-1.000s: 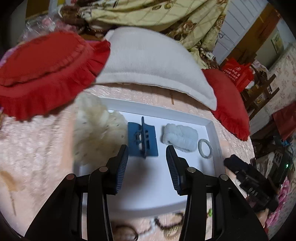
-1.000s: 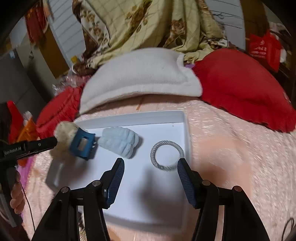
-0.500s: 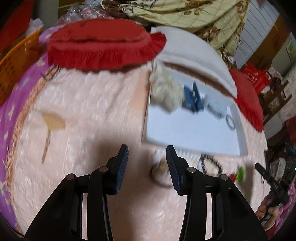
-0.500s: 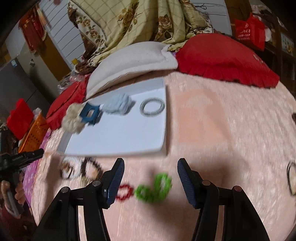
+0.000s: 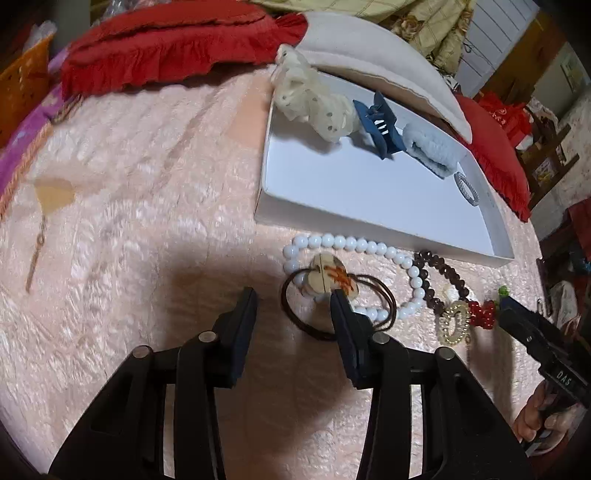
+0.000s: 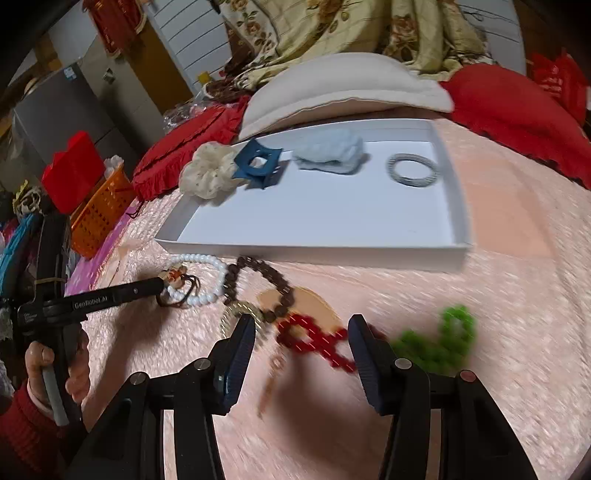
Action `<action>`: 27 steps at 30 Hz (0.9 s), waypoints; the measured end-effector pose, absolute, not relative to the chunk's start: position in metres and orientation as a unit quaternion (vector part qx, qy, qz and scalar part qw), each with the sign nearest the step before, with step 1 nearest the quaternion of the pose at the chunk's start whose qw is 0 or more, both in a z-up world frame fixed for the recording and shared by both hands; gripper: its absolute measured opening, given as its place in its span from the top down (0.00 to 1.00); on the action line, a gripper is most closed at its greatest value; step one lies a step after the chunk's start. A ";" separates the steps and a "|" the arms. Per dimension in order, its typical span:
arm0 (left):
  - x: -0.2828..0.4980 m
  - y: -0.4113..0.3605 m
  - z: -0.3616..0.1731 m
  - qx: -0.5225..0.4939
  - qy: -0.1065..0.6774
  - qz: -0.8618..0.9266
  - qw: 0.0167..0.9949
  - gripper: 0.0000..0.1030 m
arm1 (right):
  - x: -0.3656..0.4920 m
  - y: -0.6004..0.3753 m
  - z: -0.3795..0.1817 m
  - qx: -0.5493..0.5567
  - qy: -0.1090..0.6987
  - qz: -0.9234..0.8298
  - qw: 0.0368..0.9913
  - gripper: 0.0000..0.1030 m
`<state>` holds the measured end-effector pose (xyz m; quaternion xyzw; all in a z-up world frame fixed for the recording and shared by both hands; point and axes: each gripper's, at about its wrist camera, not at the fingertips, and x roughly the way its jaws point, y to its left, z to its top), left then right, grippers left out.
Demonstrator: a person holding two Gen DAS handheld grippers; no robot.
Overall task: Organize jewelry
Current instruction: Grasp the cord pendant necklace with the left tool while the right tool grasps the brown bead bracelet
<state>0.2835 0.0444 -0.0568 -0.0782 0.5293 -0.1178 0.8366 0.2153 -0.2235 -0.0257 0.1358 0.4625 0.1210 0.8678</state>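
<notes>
A white tray on the pink bedspread holds a cream scrunchie, a blue hair claw, a pale blue fluffy band and a grey ring. In front of it lie a white bead bracelet, a brown hair tie with a heart charm, a dark bead bracelet, a gold ring and red beads. A green bead piece lies to the right. My left gripper is open over the hair tie. My right gripper is open over the red beads.
Red ruffled cushions and a white pillow lie behind the tray. An orange basket and a red box stand at the left bed edge. A floral blanket is heaped at the back.
Both grippers have pulled back from over the tray and dropped to the loose jewellery in front of it. Both stay open.
</notes>
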 end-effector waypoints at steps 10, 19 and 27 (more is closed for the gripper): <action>0.264 0.038 -0.053 -0.057 0.517 -0.116 0.846 0.98 | 0.267 -0.182 -0.049 0.076 0.480 0.103 0.868 0.67; 0.226 0.042 -0.012 -0.067 0.487 -0.150 0.858 0.98 | 0.253 -0.172 -0.041 0.055 0.483 0.106 0.868 0.92; 0.194 0.043 0.034 -0.063 0.449 -0.168 0.876 0.98 | 0.224 -0.186 0.007 0.085 0.442 0.108 0.887 0.92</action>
